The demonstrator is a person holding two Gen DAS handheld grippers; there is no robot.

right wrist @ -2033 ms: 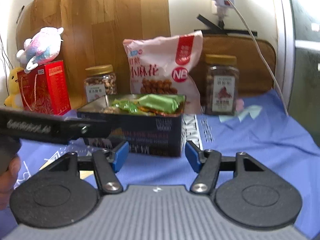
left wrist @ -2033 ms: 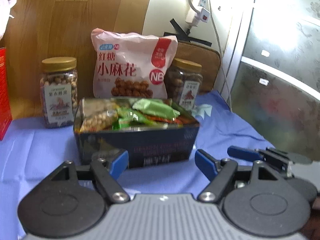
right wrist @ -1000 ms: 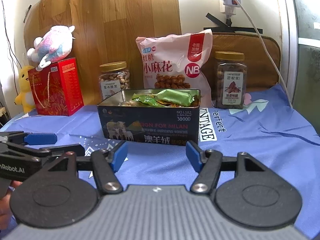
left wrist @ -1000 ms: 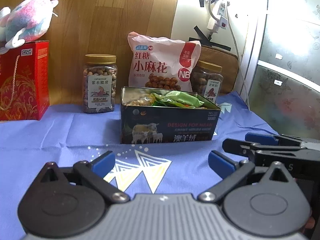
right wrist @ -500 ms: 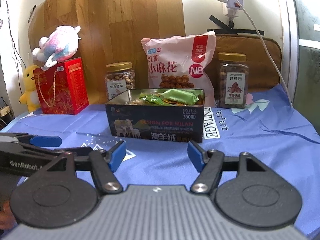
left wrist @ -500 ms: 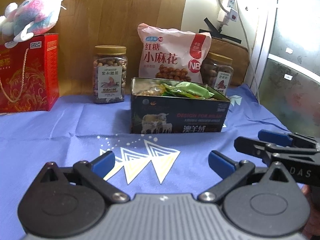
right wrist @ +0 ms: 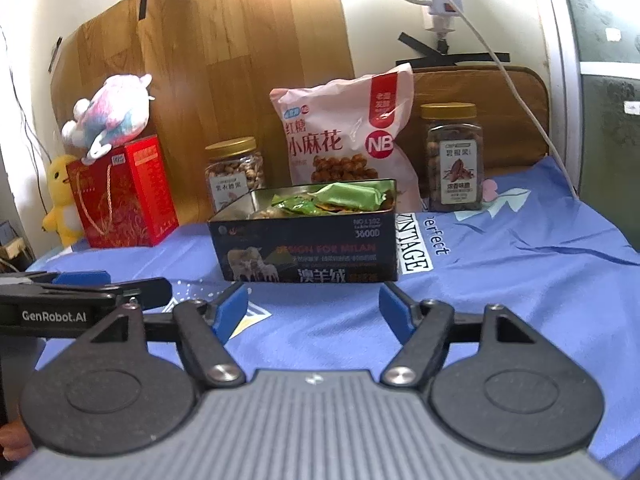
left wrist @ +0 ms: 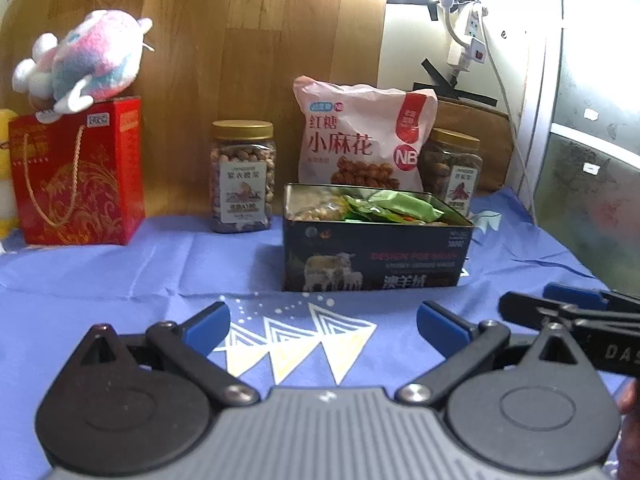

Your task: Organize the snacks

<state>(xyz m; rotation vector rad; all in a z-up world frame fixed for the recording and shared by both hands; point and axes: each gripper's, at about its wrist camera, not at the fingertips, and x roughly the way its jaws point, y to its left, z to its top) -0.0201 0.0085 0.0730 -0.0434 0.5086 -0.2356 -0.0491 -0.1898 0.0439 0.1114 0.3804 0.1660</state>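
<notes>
A dark tin box [left wrist: 376, 264] [right wrist: 308, 256] stands on the blue cloth, filled with green snack packets [left wrist: 394, 206] [right wrist: 348, 196] and nuts. Behind it stand a pink snack bag [left wrist: 362, 140] [right wrist: 344, 140], a nut jar on the left [left wrist: 243, 176] [right wrist: 235, 174] and a nut jar on the right [left wrist: 454, 168] [right wrist: 454, 158]. My left gripper [left wrist: 322, 326] is open and empty, well in front of the box. My right gripper [right wrist: 314, 308] is open and empty, just in front of the box. Each gripper shows at the edge of the other's view.
A red gift box [left wrist: 78, 172] [right wrist: 122, 192] with a plush toy [left wrist: 84, 60] [right wrist: 110, 114] on top stands at the far left, a yellow plush [right wrist: 62, 200] beside it. A wooden board backs the table. A power strip and cable [right wrist: 480, 36] hang at the right.
Both grippers have drawn back from the tin box, which now looks smaller and farther away. Both stayed open and empty.
</notes>
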